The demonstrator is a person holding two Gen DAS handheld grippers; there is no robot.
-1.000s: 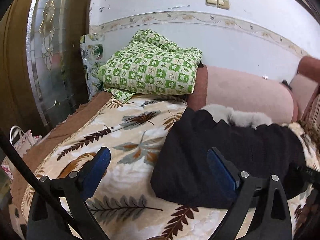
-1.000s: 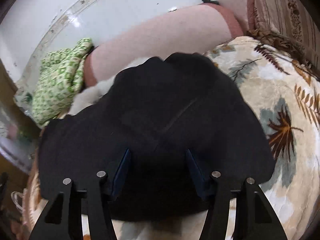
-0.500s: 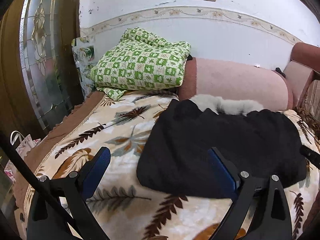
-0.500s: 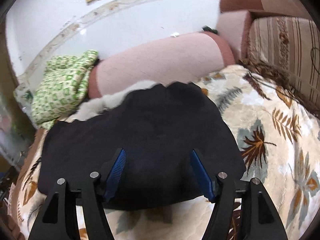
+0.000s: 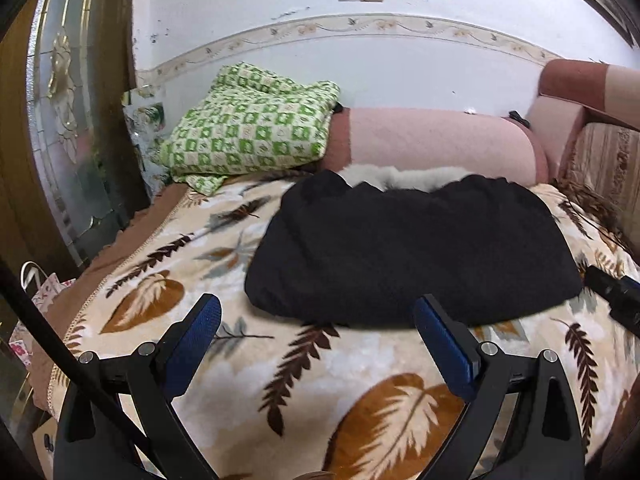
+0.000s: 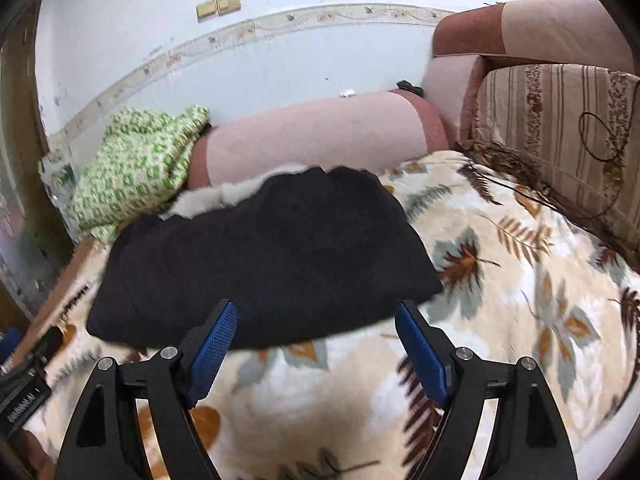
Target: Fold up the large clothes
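Observation:
A folded black garment (image 5: 408,248) (image 6: 264,260) with a white fur trim (image 5: 404,174) (image 6: 224,196) along its far edge lies on the leaf-patterned blanket (image 5: 304,380) (image 6: 500,280). My left gripper (image 5: 316,316) stands open over the blanket, short of the garment's near edge, nothing between its blue pads. My right gripper (image 6: 316,320) hovers at the garment's near edge, its jaws opening and empty. The right gripper's tip (image 5: 616,296) shows at the right edge of the left wrist view.
A green checked cushion (image 5: 248,128) (image 6: 136,164) leans at the back left beside a pink bolster (image 5: 436,140) (image 6: 312,136). A striped sofa back (image 6: 560,128) rises on the right. A glass door (image 5: 68,120) and a bag (image 5: 36,300) stand left of the bed.
Both grippers have drawn back from the black garment, which now lies farther off. The right gripper's jaws have spread wider and no longer reach over the cloth.

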